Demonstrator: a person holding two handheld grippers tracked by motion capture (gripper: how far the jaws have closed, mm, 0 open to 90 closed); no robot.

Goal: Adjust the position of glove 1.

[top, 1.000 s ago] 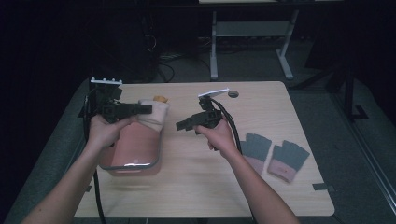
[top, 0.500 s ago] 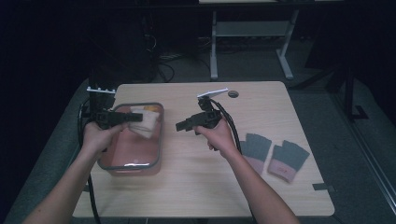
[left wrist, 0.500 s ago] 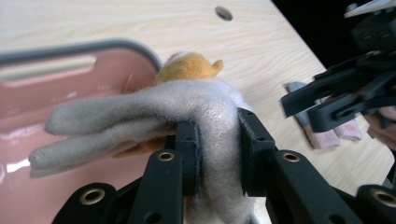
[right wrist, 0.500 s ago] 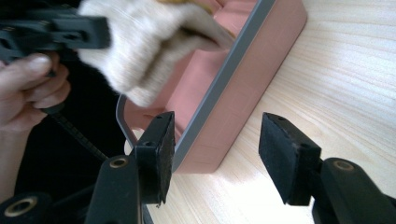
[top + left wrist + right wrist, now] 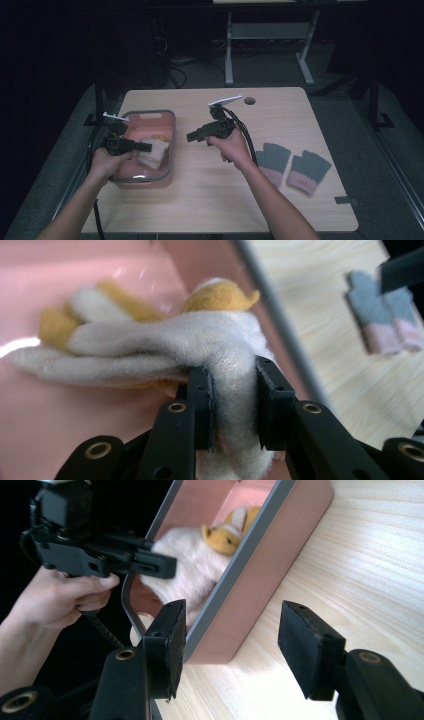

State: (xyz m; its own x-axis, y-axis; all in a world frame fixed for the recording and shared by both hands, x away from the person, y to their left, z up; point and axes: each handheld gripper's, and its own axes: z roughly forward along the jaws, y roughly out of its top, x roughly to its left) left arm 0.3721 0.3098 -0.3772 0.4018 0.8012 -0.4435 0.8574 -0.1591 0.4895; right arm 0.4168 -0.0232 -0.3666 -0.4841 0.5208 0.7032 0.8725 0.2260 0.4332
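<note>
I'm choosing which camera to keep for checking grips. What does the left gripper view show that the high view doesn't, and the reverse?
Left gripper view: the left tongs pinching the white and yellow glove, pads pressed into the fabric.

High view: the whole table, both hands, and the right tongs held above the wood with nothing in them.

Both: the glove inside the pink bin and the pair of grey and pink gloves lying on the table.

Left gripper (image 5: pixel 144 147) low at person's left, held level, jaws clamped on cream glove (image 5: pixel 220 365); right gripper (image 5: pixel 192 136) held level mid-table, pointing toward left one, jaws wide apart, nothing between; both forearms extended forward.
</note>
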